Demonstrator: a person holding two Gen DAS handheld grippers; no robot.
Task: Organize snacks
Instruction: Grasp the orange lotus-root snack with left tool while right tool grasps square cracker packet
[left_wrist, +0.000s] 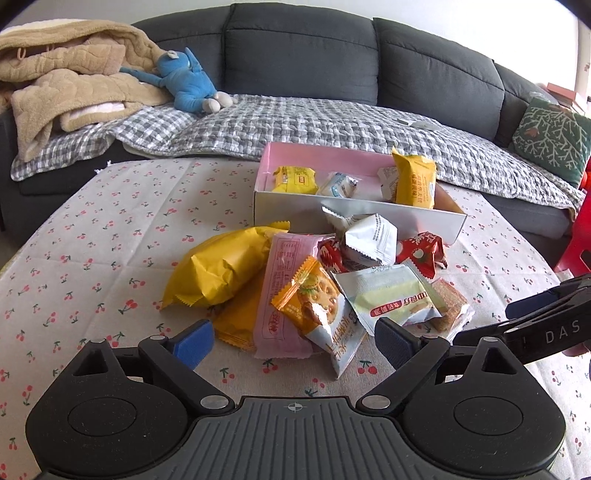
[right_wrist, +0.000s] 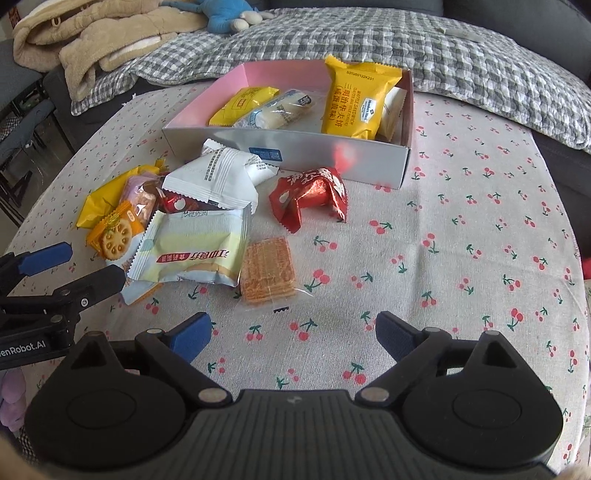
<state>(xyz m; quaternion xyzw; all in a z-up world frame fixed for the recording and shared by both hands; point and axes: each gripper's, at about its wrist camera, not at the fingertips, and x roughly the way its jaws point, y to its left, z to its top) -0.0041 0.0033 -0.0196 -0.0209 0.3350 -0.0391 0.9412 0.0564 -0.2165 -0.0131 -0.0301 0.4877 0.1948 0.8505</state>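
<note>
The left tool (left_wrist: 294, 341) stands wide open and holds nothing, its blue pads either side of the near end of a pink wrapper (left_wrist: 284, 291) without touching it. The right tool (right_wrist: 293, 334) is equally wide and empty, over bare cherry-print cloth on the tabletop (right_wrist: 461, 258), with open room toward the right edge. A heap of loose snack packets lies mid-tabletop: a large yellow bag (left_wrist: 218, 269), a white crumpled pouch (right_wrist: 218, 179), a pale green-and-white biscuit packet (right_wrist: 195, 251), a clear-wrapped orange wafer (right_wrist: 267, 271) and a red foil packet (right_wrist: 310, 194). Beyond them, near the far edge, an open pink-lined white cardboard box (right_wrist: 295, 151) holds four packets, one tall yellow one (right_wrist: 356, 99) leaning upright.
</note>
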